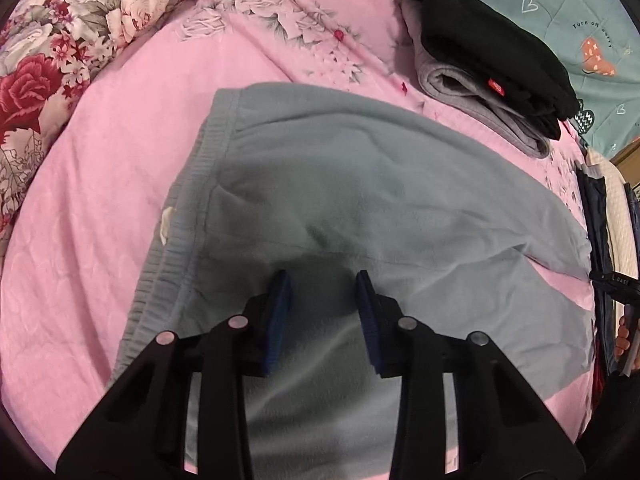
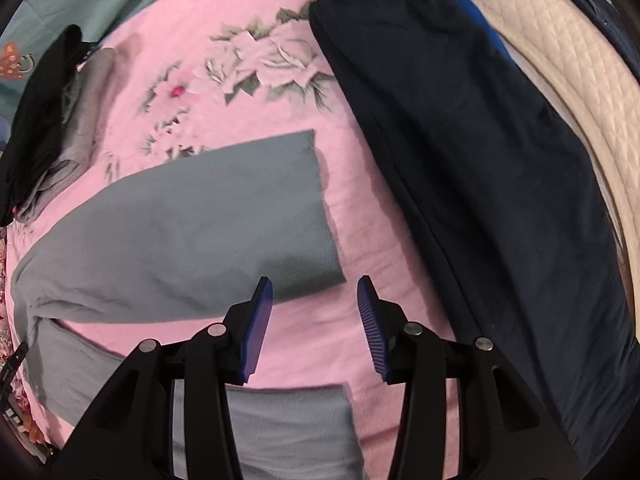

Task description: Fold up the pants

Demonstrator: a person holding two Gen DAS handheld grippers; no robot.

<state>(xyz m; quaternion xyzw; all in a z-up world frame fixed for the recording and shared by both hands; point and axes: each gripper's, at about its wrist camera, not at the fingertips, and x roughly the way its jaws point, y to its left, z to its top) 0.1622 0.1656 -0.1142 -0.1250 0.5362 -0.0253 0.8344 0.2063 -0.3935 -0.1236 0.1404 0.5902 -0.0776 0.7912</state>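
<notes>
The grey-blue pants (image 1: 360, 184) are spread flat on the pink bed sheet (image 1: 100, 208), filling the middle of the left wrist view, with the ribbed elastic waistband (image 1: 180, 216) running down the left of the frame and a small white tag (image 1: 166, 224) seen at its edge. In the right wrist view the two legs are seen parted: one leg (image 2: 192, 232) reaches across the centre left of the frame to a squared hem, the other (image 2: 288, 428) lies at the lower centre, with bare pink sheet between them.

The left tongs (image 1: 325, 280) are held wide apart over the seat of the pants, nothing between the blue pads (whether they touch the cloth cannot be told). The right tongs (image 2: 316, 284) are likewise spread wide, empty, over the sheet just beside the upper leg's hem.

A folded pile of a black garment (image 1: 492, 40) on a grey one (image 1: 472, 96) is seen at the upper right of the left wrist view. A dark navy garment (image 2: 480, 184) lies along the right of the right wrist view, beside a cream quilted cover (image 2: 576, 64). A floral quilt (image 1: 52, 48) sits upper left.
</notes>
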